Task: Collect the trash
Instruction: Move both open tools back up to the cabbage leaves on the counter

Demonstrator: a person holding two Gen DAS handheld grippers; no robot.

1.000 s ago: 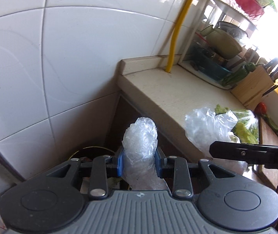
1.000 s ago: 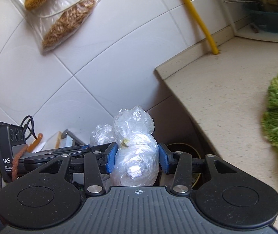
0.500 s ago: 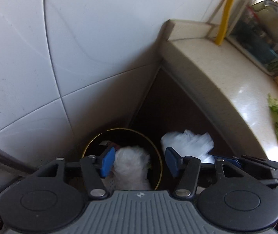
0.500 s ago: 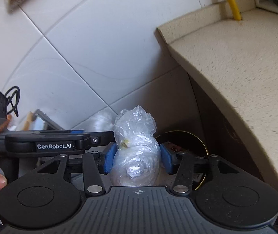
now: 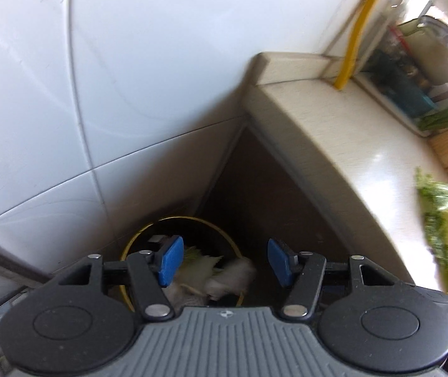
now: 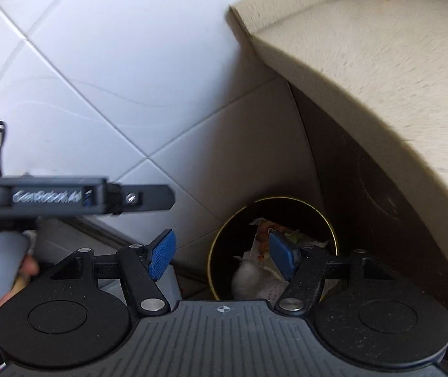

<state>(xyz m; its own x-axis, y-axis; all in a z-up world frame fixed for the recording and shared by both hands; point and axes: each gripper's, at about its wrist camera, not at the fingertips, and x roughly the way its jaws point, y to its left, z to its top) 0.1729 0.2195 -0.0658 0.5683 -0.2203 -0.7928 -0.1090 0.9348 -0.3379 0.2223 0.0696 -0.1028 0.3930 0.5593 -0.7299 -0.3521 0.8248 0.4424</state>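
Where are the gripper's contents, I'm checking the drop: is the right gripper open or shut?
Open. The right gripper has its blue pads spread with nothing between them, above the trash bin holding white bags.

Only one piece of writing shows up for me right now. In my right wrist view, the side of my left gripper (image 6: 92,199) crosses the picture as a dark bar, and it carries a pale printed label. Motion blur smears it badly; I make out a shape like "GenRobot.AI", but the letters are too soft to be sure of each one. Down in the trash bin (image 6: 327,223), a crumpled wrapper (image 6: 263,232) shows orange and white printing, too small and creased to read. My left wrist view gives me no legible text at all.
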